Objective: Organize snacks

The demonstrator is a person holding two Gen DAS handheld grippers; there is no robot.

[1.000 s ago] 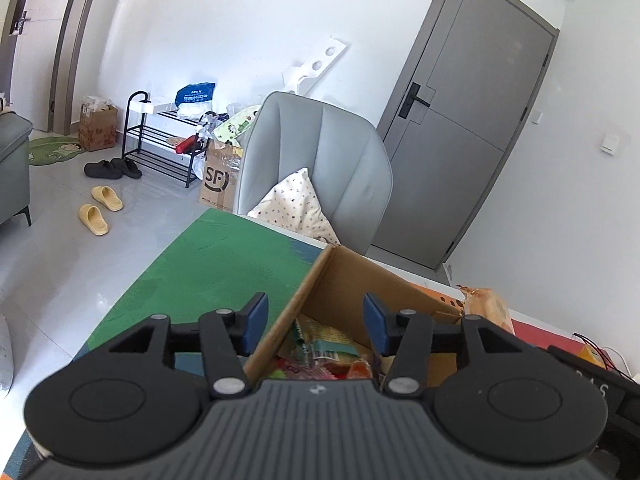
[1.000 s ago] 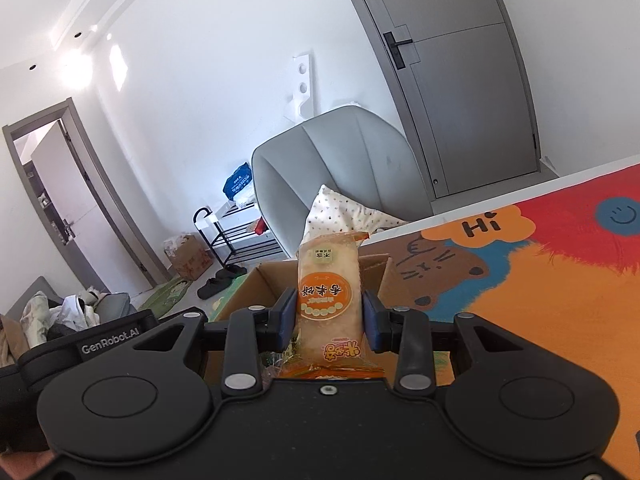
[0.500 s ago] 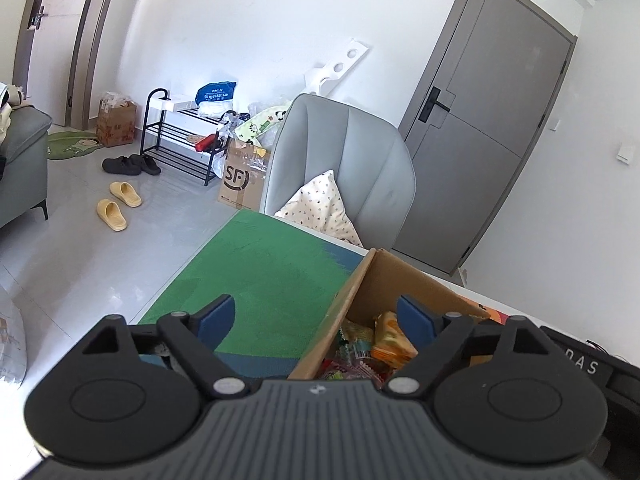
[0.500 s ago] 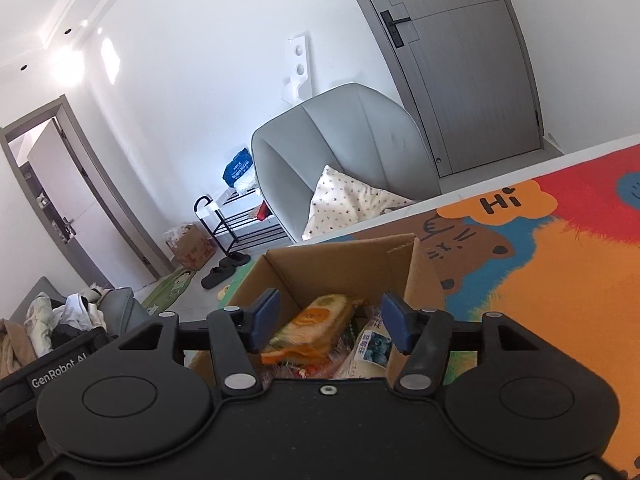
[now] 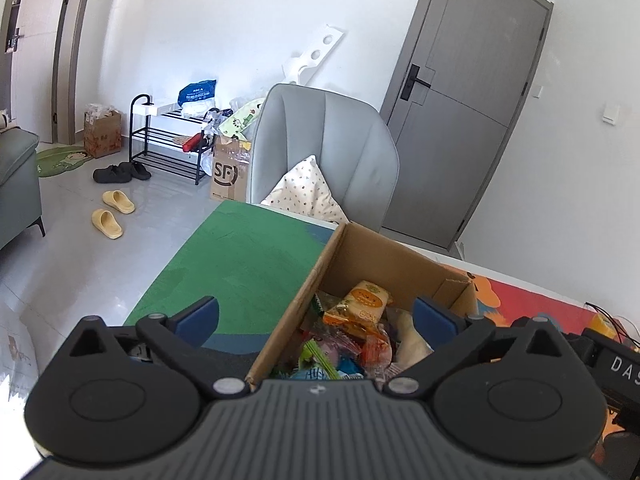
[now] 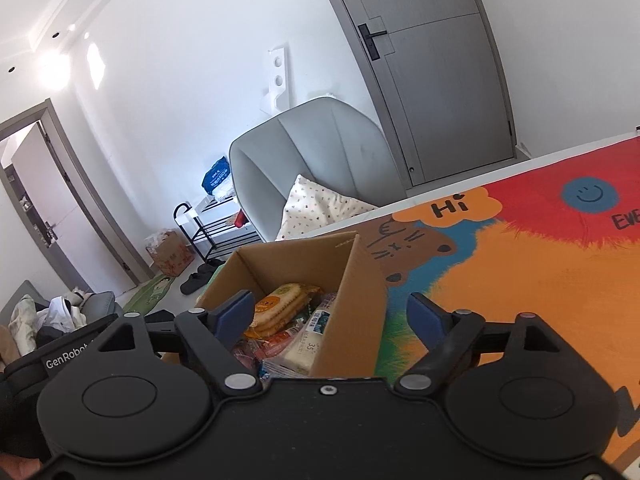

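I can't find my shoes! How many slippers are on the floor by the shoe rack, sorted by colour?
Pale yellow foam slippers: 2
Black slippers: 2
Total: 4

Your way into the cardboard box (image 6: 352, 280) is open only from above; its upright walls block the sides. Left of the box the green mat (image 5: 240, 264) is bare, right of it the orange mat (image 6: 540, 300) too.
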